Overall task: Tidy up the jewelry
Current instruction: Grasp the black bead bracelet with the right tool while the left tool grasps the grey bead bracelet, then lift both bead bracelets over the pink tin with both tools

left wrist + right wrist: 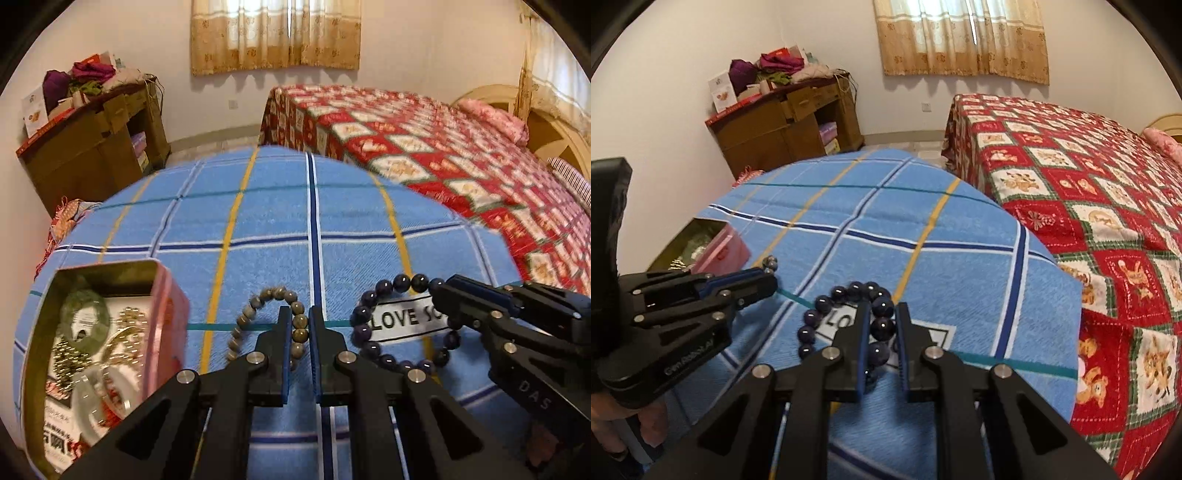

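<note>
At the near left of the blue plaid cloth stands an open pink tin, its gold inside holding a green bangle, gold chains, a clear ring-shaped piece and printed cards whose writing is too blurred to read. Just right of the tin, the left gripper has its blue-padded jaws drawn close on the right side of a grey bead bracelet, pinching one bead while the rest of the loop lies on the cloth to the left. Further right, a white patch sewn into the cloth reads "LOVE SO", the remainder hidden. A dark purple bead bracelet rings that patch, and the right gripper is clamped on beads at its right side. In the left wrist view the right gripper's body shows the letters "DAS"; in the right wrist view the left gripper's body carries white lettering too smeared to read. The far half of the cloth lies open up to its rounded far edge. To the right, just beside the cloth's edge, is a bed with a red patchwork quilt; far left stands a brown cabinet piled with clothes and boxes.
</note>
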`<state>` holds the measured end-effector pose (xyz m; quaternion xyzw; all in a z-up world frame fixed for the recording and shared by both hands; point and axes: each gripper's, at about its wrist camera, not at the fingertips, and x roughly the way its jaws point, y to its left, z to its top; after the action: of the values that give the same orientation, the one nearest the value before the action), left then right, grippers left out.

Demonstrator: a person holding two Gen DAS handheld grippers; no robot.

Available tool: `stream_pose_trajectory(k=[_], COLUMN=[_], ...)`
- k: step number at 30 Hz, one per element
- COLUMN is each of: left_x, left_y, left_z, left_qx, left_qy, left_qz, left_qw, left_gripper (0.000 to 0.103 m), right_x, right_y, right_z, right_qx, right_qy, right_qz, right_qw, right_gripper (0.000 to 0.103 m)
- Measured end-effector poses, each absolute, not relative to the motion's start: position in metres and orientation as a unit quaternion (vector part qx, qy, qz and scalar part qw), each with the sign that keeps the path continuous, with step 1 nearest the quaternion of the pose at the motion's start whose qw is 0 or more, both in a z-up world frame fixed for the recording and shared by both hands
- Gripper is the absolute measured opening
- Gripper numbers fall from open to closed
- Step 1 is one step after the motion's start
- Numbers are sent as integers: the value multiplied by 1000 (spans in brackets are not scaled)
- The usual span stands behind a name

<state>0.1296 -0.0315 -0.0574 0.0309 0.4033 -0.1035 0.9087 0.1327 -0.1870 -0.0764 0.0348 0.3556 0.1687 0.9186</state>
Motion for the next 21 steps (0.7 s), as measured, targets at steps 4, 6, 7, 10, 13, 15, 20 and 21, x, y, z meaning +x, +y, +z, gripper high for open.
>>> stream_pose_trajectory(k=[4,6,7,10,13,15,20,21], left_x=[111,102,98,87,76,72,62,61], left_y=[-26,-22,-20,-13,-1,7,31,36], left_z=[-37,-27,-24,-13,-1,4,13,13], left_qx=[27,22,19,11,4,2,-7,-8], left_qy=[379,369,366,352,339,333,321,320], left_qz=[-106,-110,-111,-112,-109,-103,-80,-74], left_qw=[919,923,924,929,935,937,944,944], left_gripper=[8,8,8,8,8,8,8,8], right_x=[120,114,113,108,104,102,98,98], right_y=[-182,-177,-176,-169,-162,-157,-137,-131], right_z=[-53,-42,-38,-28,-18,-13,-2,0], right_qx=[34,27,26,19,13,9,-4,-8], right_qy=[332,322,319,309,299,294,284,283], right_qz=[183,190,193,202,210,216,241,247], right_qw=[925,927,928,929,931,931,928,927], right_gripper=[15,15,15,15,15,15,15,15])
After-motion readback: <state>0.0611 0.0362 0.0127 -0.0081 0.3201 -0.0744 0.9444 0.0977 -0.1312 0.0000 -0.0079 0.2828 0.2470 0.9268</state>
